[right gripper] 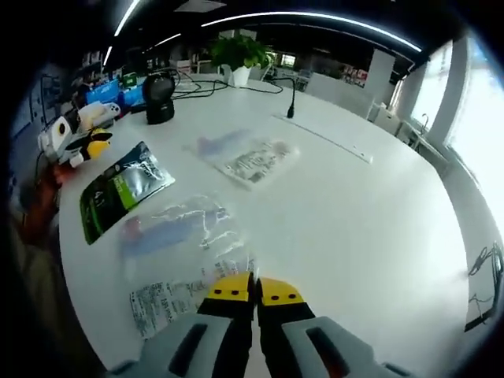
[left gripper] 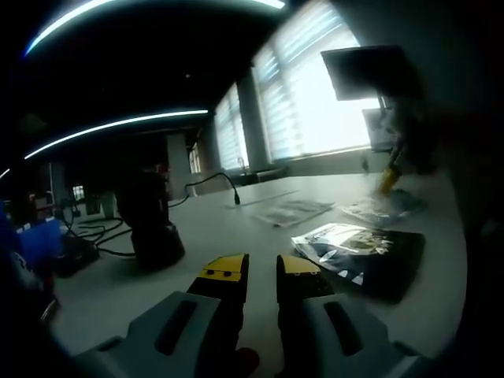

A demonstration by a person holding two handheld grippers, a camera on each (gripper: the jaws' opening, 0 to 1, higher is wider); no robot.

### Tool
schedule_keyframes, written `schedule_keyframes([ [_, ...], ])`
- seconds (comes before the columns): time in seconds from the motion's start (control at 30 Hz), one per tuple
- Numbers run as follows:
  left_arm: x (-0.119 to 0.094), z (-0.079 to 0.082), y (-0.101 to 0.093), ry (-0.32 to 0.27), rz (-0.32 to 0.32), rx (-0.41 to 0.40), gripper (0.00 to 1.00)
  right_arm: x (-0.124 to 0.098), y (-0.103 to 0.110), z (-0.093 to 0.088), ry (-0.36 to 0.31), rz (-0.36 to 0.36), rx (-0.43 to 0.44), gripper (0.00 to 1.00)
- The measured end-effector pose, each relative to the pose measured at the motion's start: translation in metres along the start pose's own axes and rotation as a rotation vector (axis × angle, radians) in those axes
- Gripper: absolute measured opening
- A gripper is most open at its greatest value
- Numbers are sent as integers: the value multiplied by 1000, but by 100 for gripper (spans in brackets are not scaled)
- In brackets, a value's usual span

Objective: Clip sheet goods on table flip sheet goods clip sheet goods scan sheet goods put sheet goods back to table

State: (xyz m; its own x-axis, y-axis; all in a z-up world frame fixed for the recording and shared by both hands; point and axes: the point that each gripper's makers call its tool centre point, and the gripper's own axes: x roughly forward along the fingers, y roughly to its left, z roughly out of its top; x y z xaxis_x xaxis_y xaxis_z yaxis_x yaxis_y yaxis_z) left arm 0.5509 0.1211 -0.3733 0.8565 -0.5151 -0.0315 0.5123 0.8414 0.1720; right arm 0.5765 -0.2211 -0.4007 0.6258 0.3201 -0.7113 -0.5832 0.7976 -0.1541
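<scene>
Several flat packets lie on the white table (right gripper: 354, 205). A dark packet with a green label (right gripper: 122, 189) lies just ahead and to the right of my left gripper (left gripper: 262, 272), where it appears as a dark glossy packet (left gripper: 362, 256). That gripper's yellow-tipped jaws stand a little apart with nothing between them. A clear packet with a white label (right gripper: 177, 264) lies in front of my right gripper (right gripper: 256, 293), whose jaws are pressed together at the packet's near corner. I cannot tell if they pinch it. The left gripper (right gripper: 83, 142) also comes in from the left of the right gripper view.
A third printed packet (right gripper: 248, 157) lies mid-table, the same packet (left gripper: 293, 211) in the left gripper view. A black scanner on a stand (left gripper: 151, 224) stands left with cables. A gooseneck microphone (right gripper: 291, 98) and a potted plant (right gripper: 236, 55) are farther off. Bright blinded windows are behind.
</scene>
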Motion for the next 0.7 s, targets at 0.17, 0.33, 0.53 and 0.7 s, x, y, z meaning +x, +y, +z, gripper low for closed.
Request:
schedule_keyframes([
  [0.17, 0, 0, 0, 0, -1, -2, 7, -9, 2, 10, -23, 3, 12, 0],
  [0.33, 0, 0, 0, 2, -2, 0, 7, -18, 4, 24, -61, 3, 38, 0],
  [0.53, 1, 0, -1, 1, -4, 1, 7, -24, 11, 40, -108, 14, 66, 0],
  [0.7, 0, 0, -1, 1, -4, 0, 7, -33, 16, 53, -136, 14, 75, 0],
])
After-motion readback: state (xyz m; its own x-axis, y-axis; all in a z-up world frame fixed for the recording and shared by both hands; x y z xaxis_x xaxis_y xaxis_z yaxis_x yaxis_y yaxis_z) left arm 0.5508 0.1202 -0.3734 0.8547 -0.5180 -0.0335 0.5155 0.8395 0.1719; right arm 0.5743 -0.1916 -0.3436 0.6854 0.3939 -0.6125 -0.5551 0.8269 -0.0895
